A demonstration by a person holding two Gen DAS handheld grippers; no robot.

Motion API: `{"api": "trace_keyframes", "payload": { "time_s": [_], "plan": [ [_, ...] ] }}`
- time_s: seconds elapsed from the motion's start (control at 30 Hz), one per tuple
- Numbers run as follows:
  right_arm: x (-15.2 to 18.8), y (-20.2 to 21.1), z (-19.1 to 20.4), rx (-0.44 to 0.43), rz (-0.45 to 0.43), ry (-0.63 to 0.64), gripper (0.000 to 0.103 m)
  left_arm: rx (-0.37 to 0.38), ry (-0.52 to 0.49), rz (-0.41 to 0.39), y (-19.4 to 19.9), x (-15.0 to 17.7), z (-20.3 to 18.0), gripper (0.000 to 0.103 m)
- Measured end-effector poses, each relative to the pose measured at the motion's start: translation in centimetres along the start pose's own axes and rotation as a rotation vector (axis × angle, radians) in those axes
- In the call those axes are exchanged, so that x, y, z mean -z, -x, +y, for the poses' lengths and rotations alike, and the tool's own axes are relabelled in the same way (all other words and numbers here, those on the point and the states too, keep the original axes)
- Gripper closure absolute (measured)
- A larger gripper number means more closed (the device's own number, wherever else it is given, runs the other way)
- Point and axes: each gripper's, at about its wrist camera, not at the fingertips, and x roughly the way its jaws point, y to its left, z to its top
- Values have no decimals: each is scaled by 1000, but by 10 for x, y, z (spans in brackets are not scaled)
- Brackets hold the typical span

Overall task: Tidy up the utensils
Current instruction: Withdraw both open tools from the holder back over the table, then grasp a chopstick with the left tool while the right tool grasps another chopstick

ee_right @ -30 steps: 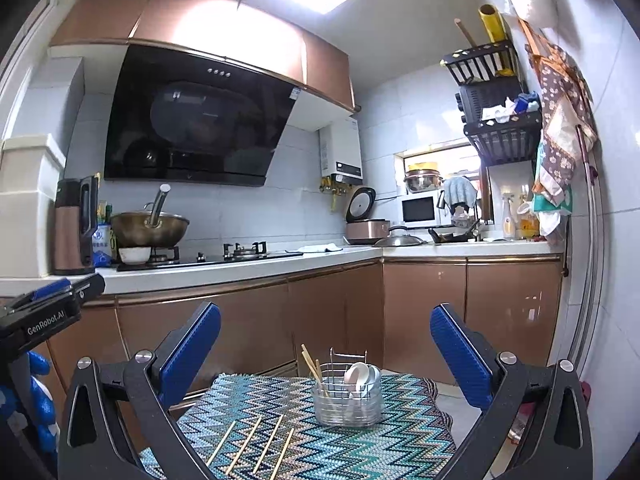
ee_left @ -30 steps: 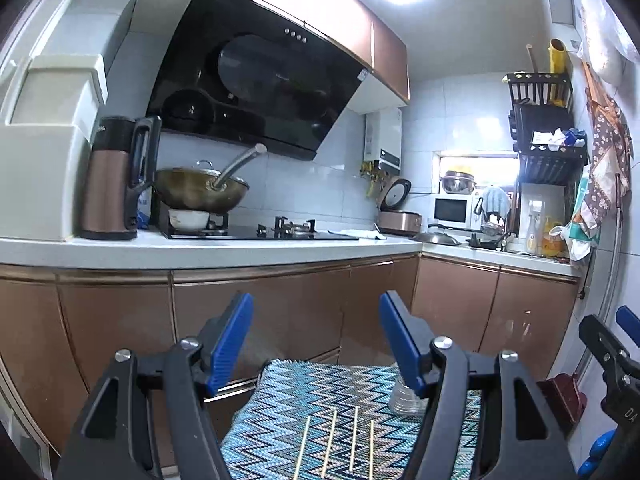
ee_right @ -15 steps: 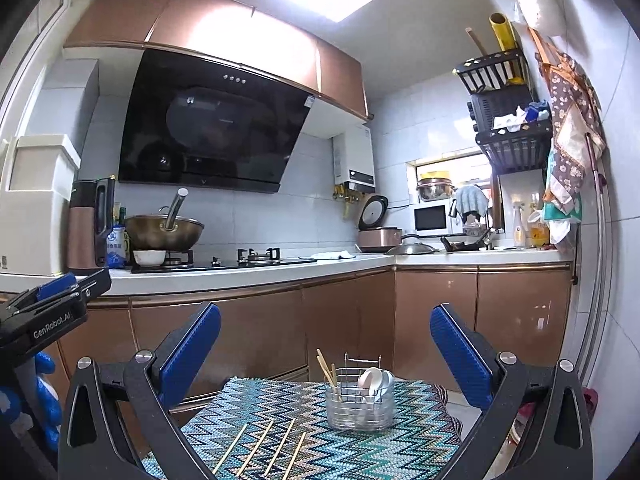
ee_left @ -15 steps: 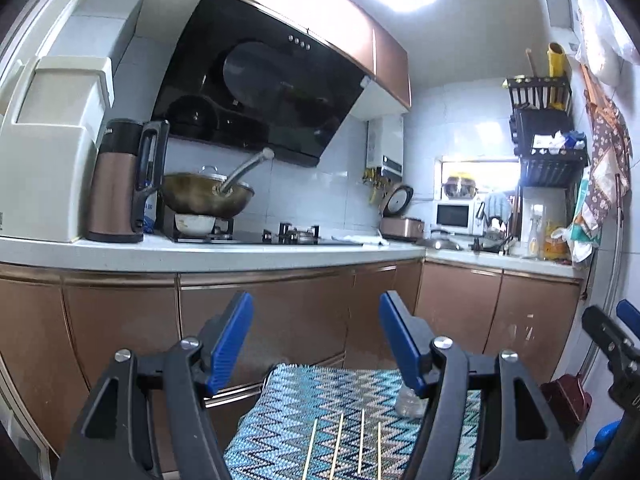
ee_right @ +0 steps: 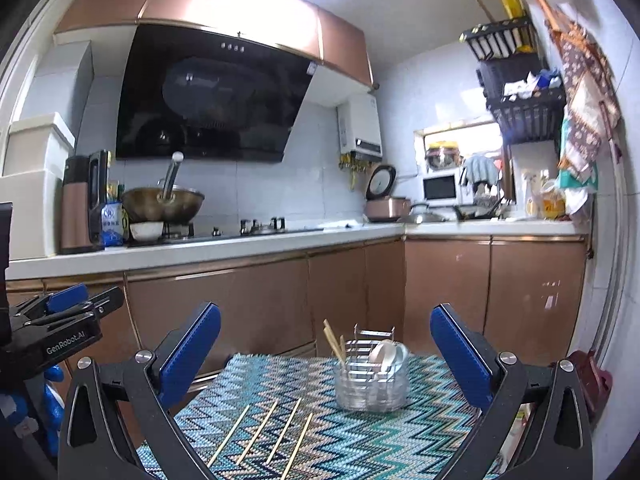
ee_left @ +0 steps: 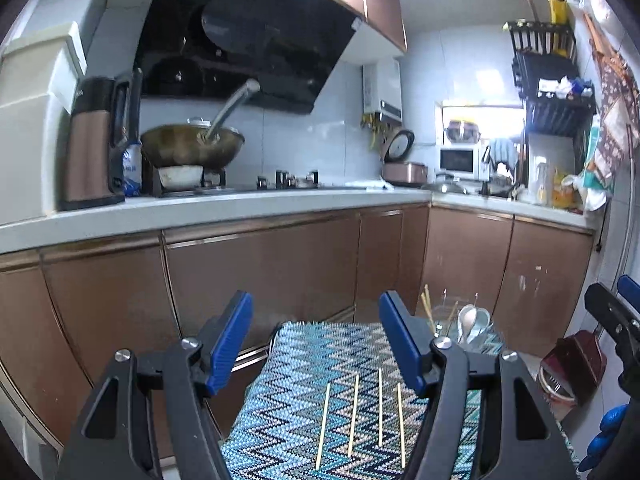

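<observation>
On a small worktop covered by a zigzag-patterned mat [ee_right: 360, 432] in blue, teal and beige, four loose chopsticks [ee_right: 276, 432] lie roughly parallel, apart from one another, at the near side. Clear utensil holder [ee_right: 370, 376] stands upright farther back on the mat, to the right of the sticks; it carries a pair of chopsticks leaning left and white spoons. Room: kitchen, copper-coloured base cabinets [ee_right: 264, 300], pale counter [ee_right: 200, 246], black range hood [ee_right: 208, 96], wok [ee_right: 162, 202] with ladle on the hob, microwave and rice cooker in the far corner.

Right gripper [ee_right: 325, 356]: jaws spread wide, nothing between them, above the mat's near edge. Left gripper [ee_left: 316, 344]: jaws likewise released, empty, hovering over the mat's left portion.

Left wrist view: holder [ee_left: 460, 322] partly hidden behind the right finger; all four chopsticks [ee_left: 360, 416] run away from the camera. It alone shows a dark red dustpan [ee_left: 576, 364] on the floor. Right wrist view alone shows the holder whole and the ceiling light.
</observation>
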Motion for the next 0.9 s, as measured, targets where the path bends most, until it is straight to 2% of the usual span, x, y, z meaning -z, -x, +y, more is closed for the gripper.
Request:
{"api": "trace_keyframes", "payload": {
  "time_s": [0.37, 0.53, 0.7, 0.8, 0.9],
  "plan": [
    [39, -66, -3, -18, 181, -12, 0, 17, 27, 196, -80, 33, 8, 39],
    [63, -102, -9, -32, 300, -36, 0, 37, 58, 314, -124, 53, 18, 39],
    [92, -139, -6, -54, 427, -18, 0, 89, 75, 439, -169, 78, 23, 39],
    [110, -161, -3, -79, 497, -6, 8, 137, 90, 510, -194, 91, 21, 39],
    [131, -185, 0, -101, 583, -1, 26, 180, 100, 586, -218, 108, 17, 40]
  ]
}}
